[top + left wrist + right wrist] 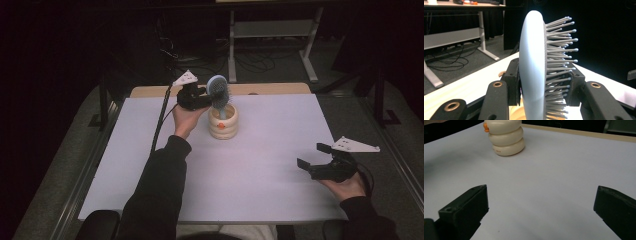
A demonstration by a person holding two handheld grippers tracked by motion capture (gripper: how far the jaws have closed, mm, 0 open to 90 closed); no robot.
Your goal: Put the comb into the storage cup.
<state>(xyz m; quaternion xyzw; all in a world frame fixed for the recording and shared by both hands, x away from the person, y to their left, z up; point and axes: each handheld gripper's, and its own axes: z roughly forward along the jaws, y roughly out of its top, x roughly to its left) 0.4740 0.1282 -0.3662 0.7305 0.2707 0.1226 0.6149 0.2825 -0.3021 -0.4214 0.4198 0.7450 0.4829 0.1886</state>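
From the high view, I hold my left gripper (207, 99) out over the far middle of the table (260, 165), clamped on the head of a hairbrush (218, 89). The brush stands upright with its handle going down into a cream pot (223, 121), so I judge that I am either standing it in there or lifting it out; gripping the head keeps the handle free to slide past the rim. The pot looks like three soft rings stacked, smooth and glossy, with a small orange dot on its side. My right gripper (314, 156) rests near the table's right edge, well apart from the pot, its jaws spread wide and empty, kept out of the way.

In the left gripper view, my black jaws press on the brush (534, 75) from both sides: one pad on the smooth, pale blue domed back, the other among the bristles. The bristles are thin grey pins with little rounded tips, springy-looking, so I expect that side of the grip to give a little. Below the brush I see a sliver of the pot's rim (517, 115).

In the right gripper view, my two blocky matte jaws stand far apart over the plain white tabletop (554, 182), nothing between them. The pot (505, 137) sits ahead, rounded and shiny like glazed ceramic.
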